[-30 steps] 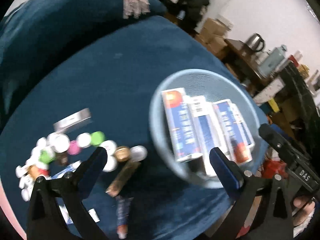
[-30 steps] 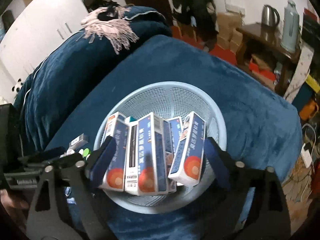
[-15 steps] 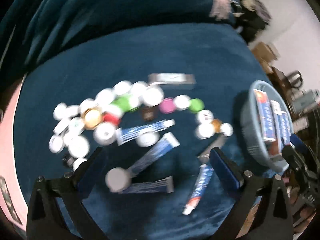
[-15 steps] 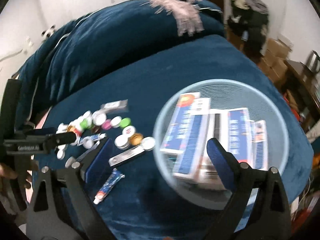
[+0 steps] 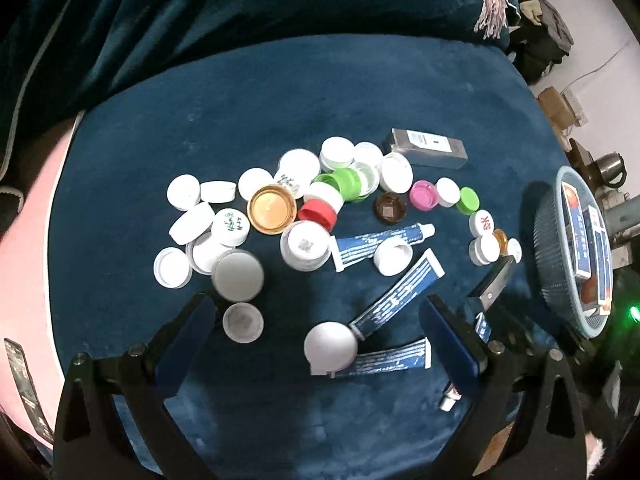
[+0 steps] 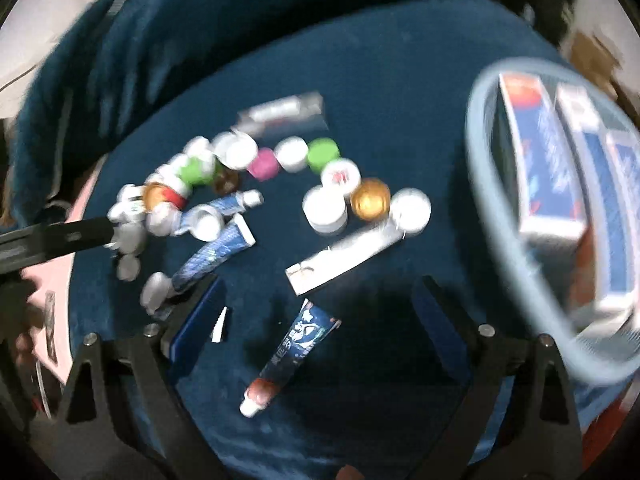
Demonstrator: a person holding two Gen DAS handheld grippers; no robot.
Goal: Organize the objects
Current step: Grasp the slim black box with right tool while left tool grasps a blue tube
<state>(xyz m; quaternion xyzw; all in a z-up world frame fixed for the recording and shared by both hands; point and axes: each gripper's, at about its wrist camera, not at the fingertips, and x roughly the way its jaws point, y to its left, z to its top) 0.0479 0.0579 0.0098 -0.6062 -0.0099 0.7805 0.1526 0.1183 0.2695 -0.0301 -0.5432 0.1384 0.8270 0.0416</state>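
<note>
- Approach step, nothing picked yet; both grippers angled down over the clutter on the blue-covered counter (image 5: 360,100).
- Left gripper (image 5: 316,336) fingers spread wide, nothing between the pads; white round cap (image 5: 330,347) and blue tubes (image 5: 396,296) lying just ahead, between the fingers.
- Heap of loose caps (image 5: 272,208) further ahead and toward the left finger; silver box (image 5: 426,148) far ahead on the right.
- Right gripper (image 6: 320,308) fingers spread and closing slightly, empty; blue tube with red end (image 6: 296,350) between them, not touched; silver carton (image 6: 344,260) just ahead.
- Blue basket (image 6: 480,184) with upright boxes beyond the right finger, well apart from the clutter.
- Next, likely: lower onto one tube, centre it between the pads, pinch, carry to the basket.
- Right view blurred, fine detail uncertain.
</note>
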